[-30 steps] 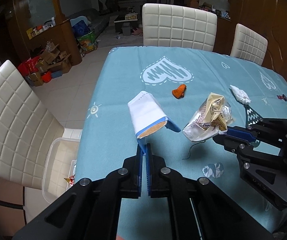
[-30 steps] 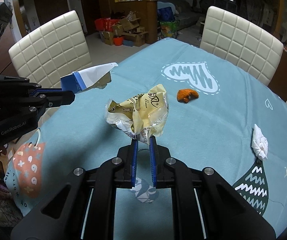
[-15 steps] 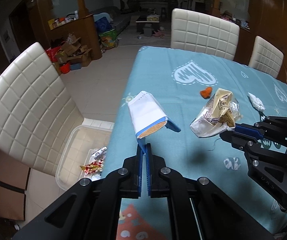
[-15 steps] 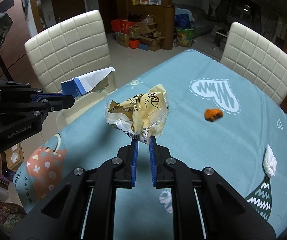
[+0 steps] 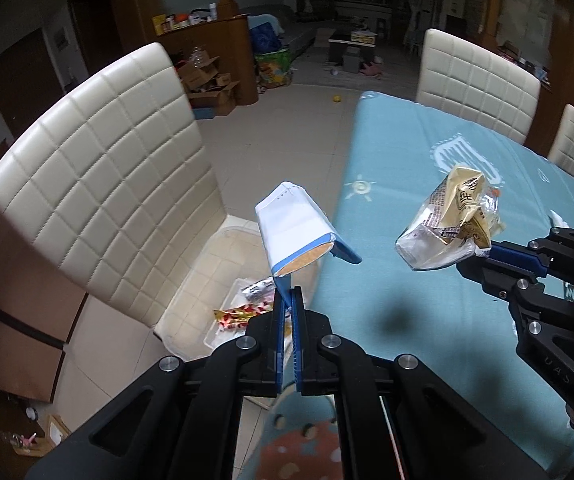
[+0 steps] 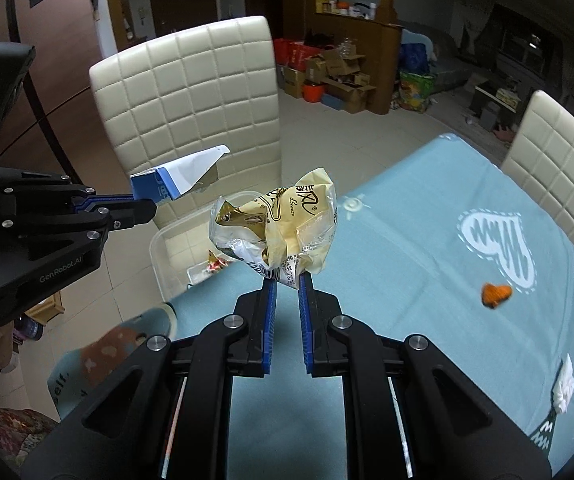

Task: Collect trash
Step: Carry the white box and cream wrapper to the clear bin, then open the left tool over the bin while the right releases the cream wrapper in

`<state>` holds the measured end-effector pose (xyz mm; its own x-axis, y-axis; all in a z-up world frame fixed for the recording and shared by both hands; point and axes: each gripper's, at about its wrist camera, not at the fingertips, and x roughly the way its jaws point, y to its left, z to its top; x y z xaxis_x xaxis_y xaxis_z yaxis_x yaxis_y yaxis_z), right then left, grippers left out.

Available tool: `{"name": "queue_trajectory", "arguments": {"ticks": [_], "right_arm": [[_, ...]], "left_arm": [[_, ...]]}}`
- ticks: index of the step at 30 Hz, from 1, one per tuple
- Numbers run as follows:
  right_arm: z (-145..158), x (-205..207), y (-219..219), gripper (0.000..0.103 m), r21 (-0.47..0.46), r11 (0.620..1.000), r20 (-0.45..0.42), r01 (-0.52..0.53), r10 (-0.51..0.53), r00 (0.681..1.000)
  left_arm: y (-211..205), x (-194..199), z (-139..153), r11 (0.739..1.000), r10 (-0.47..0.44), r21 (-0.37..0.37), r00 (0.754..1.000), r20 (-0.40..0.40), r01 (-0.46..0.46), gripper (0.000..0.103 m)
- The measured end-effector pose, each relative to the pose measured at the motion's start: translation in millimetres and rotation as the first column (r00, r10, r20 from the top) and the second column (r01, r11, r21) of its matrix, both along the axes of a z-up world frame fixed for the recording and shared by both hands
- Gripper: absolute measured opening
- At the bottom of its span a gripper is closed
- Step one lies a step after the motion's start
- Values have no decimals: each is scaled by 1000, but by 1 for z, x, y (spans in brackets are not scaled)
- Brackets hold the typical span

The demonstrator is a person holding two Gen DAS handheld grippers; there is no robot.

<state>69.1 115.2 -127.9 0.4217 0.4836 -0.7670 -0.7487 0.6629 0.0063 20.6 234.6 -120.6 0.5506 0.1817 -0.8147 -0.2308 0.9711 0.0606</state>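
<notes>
Below the left gripper (image 5: 286,300), a clear bin (image 5: 223,276) is seen on the chair seat. A blue-white carton (image 5: 291,232) is pinched there; a crumpled wrapper (image 6: 279,228) is pinched by the right gripper (image 6: 285,280). Carrying seems underway; release over the bin is needed next.

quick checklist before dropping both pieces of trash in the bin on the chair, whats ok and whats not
1. Left gripper gripping the blue and white carton: ok, shut on its flap.
2. Right gripper gripping the yellow wrapper: ok, shut on its lower edge.
3. Clear bin on the chair seat open to receive: ok, no lid, a few wrappers inside.
4. Carton over the bin: ok in the left wrist view, roughly above its table-side edge.
5. Yellow wrapper over the bin: not ok, it hangs above the tablecloth edge.
6. Table cleared: not ok, an orange scrap and a white tissue remain.
</notes>
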Motion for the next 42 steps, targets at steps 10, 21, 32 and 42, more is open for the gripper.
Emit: {"name": "queue_trajectory", "arguments": {"ticks": [10,21,32,42], "right_arm": [[-3,16,52,13,-12,999,-3,-33,33,999],[-23,38,82,14,-54,997,-47,-62,59,997],[-44,49,119,17,-89,987,-96,-132,124,988],[-39,43,117,83,-105,990,-27,-94,92,995]], "left_arm": [[53,7,-11,997,81,-8,996,-34,-82,5],[90,15,-26,986,170,4,984,-46,-170,93],[124,3,-43,965,262,6,962,-76,-262,93],[133,-5,-42,954,297,-7,952,-78,-299,93]]}}
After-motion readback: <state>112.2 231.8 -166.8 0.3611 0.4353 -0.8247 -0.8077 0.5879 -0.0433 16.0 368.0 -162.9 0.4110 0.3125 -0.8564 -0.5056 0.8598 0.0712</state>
